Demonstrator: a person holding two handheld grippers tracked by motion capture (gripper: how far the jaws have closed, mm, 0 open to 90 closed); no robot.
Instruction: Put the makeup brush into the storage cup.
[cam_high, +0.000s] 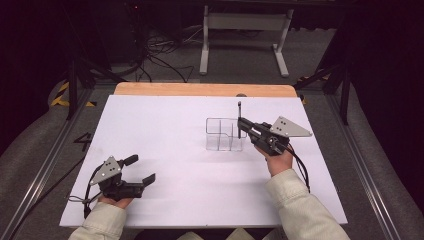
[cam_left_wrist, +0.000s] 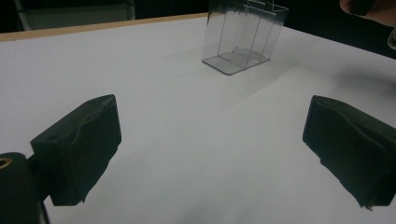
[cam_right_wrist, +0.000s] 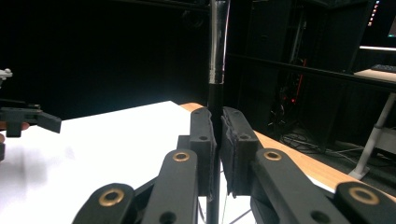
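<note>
A thin black pen (cam_high: 239, 116) stands upright, clamped between the closed jaws of my right gripper (cam_high: 242, 123). It hangs at the right end of a clear plastic organizer (cam_high: 222, 134) with several compartments; whether its tip is inside I cannot tell. In the right gripper view the pen (cam_right_wrist: 217, 46) rises straight up from the right gripper (cam_right_wrist: 218, 122). My left gripper (cam_high: 141, 169) rests near the front left of the white sheet, open with nothing between its jaws. From the left gripper (cam_left_wrist: 210, 144) the organizer (cam_left_wrist: 243, 37) stands farther off, past bare white surface.
The white sheet (cam_high: 175, 150) covers the table, with a wooden edge (cam_high: 200, 89) at the back. Beyond it stand a white frame (cam_high: 242, 30) and floor cables (cam_high: 160, 55). The left gripper (cam_right_wrist: 28, 119) is at the far left of the right gripper view.
</note>
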